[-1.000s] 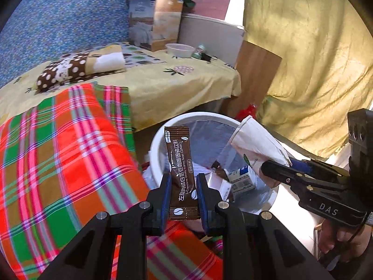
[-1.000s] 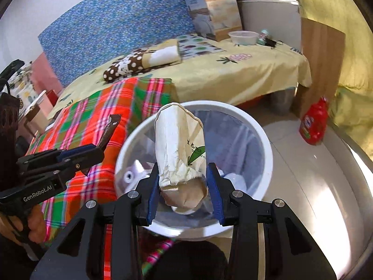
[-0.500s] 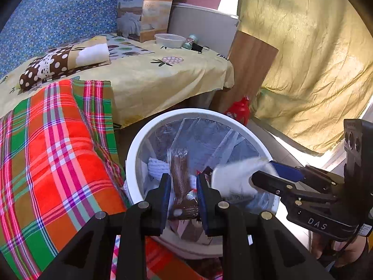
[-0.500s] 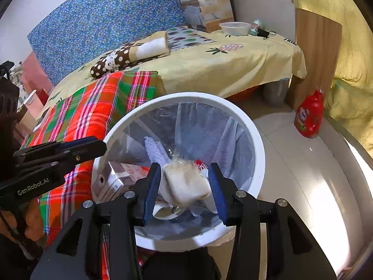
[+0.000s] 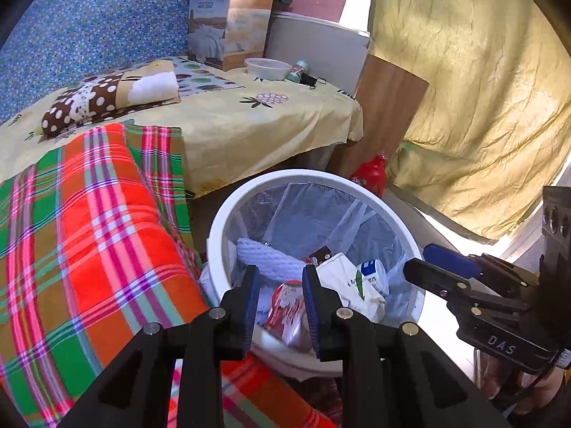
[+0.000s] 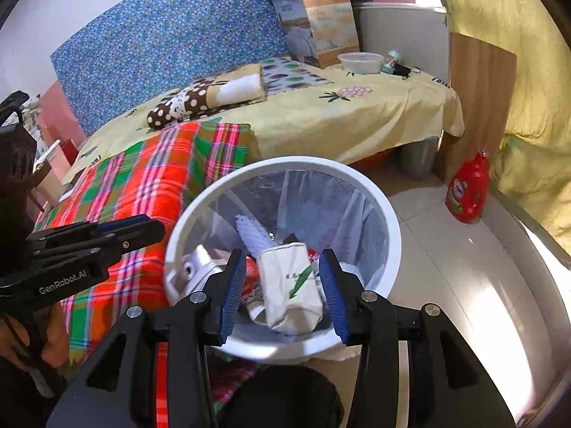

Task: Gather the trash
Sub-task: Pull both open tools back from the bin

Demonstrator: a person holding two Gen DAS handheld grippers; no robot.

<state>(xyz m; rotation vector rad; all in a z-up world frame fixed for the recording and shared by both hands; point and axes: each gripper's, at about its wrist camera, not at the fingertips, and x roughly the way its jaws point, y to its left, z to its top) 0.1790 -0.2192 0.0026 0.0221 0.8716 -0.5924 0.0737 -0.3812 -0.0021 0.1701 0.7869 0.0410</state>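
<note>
Dropped: paper cup (image 6: pixel 291 285) lies in bin (image 6: pixel 390 235), mouth toward camera | left gripper (image 5: pixel 280 287), right gripper (image 6: pixel 283 285) fingers apart, empty

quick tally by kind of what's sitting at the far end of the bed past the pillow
tall cardboard quilt box: 1
clear plastic bowl: 1
small green bottle: 1
black face mask: 1
total: 4

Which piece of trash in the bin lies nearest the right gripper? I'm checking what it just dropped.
The crumpled white paper cup with the green leaf print, lying between the open right gripper fingers; the white knit cloth lies deeper in the white bin.
</note>
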